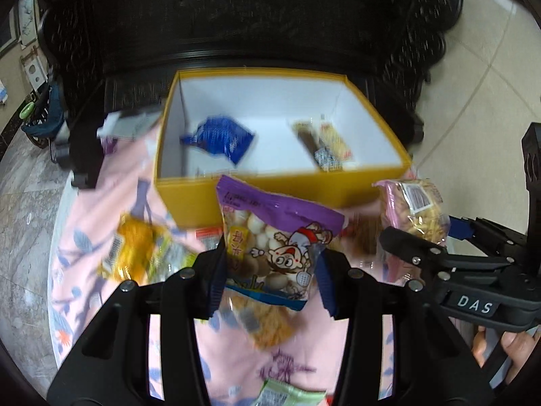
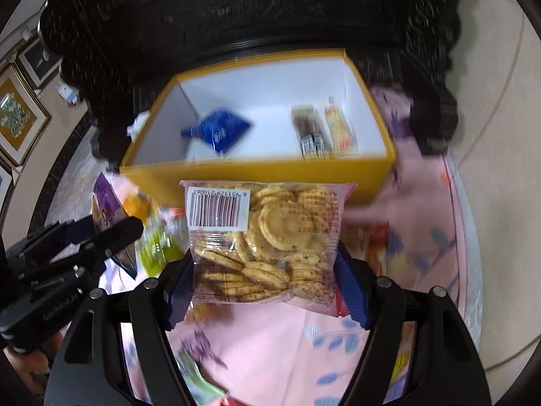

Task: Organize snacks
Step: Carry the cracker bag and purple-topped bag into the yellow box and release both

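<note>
Already partly sorted: three snacks in the yellow box (image 1: 270, 189), a blue packet (image 1: 219, 138) in its left compartment, a brown bar (image 1: 312, 142) and an orange-yellow bar (image 1: 338, 142) side by side in the right one. Two more on the way, it seems. Left tool (image 1: 270, 270) pinching a purple ball-biscuit bag (image 1: 274, 237) by its lower part, pads pressed against both sides, bag hanging clear of the pink cloth (image 1: 101, 203) and just short of the box's near wall. Right tool (image 2: 263, 270) clamped wide on a clear cookie bag (image 2: 263, 230), barcode side up, likewise off the cloth and just before the box. Neither bag over a compartment yet; which compartment suits each, hard to say from here. Left to do, judging by the cloth: an orange packet (image 1: 135, 247) with a yellow-green one just beside it, a pale green packet (image 1: 287, 396) at the near edge, plus red and yellow wrappers half hidden on the right side, too blurred to identify. Roughly a third through, then, with plenty of room in both compartments. Main risk for the drop: either bag catching on the near wall.
</note>
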The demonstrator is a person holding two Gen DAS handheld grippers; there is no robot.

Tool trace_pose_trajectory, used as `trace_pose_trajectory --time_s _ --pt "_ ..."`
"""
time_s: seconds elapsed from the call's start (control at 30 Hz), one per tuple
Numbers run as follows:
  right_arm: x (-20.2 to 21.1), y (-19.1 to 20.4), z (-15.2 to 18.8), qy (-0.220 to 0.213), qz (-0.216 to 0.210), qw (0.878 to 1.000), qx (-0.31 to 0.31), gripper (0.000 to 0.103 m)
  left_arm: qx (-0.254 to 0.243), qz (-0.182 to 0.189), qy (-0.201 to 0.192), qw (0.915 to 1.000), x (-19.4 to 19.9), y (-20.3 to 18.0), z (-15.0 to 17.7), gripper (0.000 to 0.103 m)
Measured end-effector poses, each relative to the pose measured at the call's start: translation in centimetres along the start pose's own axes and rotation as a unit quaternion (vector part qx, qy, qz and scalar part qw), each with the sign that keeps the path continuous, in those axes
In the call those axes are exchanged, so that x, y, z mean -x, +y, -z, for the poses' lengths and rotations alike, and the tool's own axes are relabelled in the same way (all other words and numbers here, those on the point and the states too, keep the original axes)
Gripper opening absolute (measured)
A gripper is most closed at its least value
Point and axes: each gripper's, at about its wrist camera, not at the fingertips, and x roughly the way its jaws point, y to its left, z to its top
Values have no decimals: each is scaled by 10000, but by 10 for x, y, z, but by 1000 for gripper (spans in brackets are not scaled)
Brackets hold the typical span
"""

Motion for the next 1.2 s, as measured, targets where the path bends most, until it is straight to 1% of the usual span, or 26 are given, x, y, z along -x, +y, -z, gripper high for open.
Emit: trace_pose_trajectory --time_s 0.1,0.17,0.27,0.43,0.67,0.77,0.8,0.83,0.87,0.9,0.93,1.0,1.03,1.13,1.2 --pt "2 6 -28 -166 -13 9999 25 74 5 -59 -113 9999 -2 3 -28 46" --pt "2 8 -45 -221 -61 9997 30 74 39 -82 -148 9998 -5 6 -43 46" --pt "0 14 -66 -294 -21 9995 132 74 77 -126 -220 9996 -11 12 -68 46" --pt "-10 16 -87 -305 35 9993 191 74 39 -181 -259 9995 -19 15 -89 46" --pt "-27 11 -110 -273 82 9995 129 74 51 -266 -195 9994 -38 24 -113 46" --pt "-34 9 -121 -280 104 9995 115 75 78 -313 -157 9994 -48 29 -124 48" --pt "-36 10 -124 -277 119 9995 139 76 78 -371 -135 9992 -52 30 -129 57" --pt "-38 11 -128 -247 147 9994 178 78 88 -434 -132 9989 -54 30 -132 71" --pt "-42 12 -133 -183 243 9993 223 82 114 -597 -161 9980 -56 32 -135 76" --pt "-44 11 -137 -166 344 9990 220 83 177 -735 -233 9969 -56 36 -138 84" --pt "-45 9 -141 -164 456 9986 191 85 262 -749 -275 9965 -55 40 -141 89" --pt "-46 6 -145 -173 517 9984 149 92 391 -699 -289 9964 -54 46 -144 93" --pt "-45 5 -148 -192 563 9981 143 98 421 -700 -310 9962 -52 49 -145 94" --pt "-39 2 -149 -259 549 9981 137 98 390 -718 -338 9961 -47 52 -145 94" --pt "-33 1 -148 -301 500 9982 118 98 407 -665 -355 9963 -39 54 -144 94"
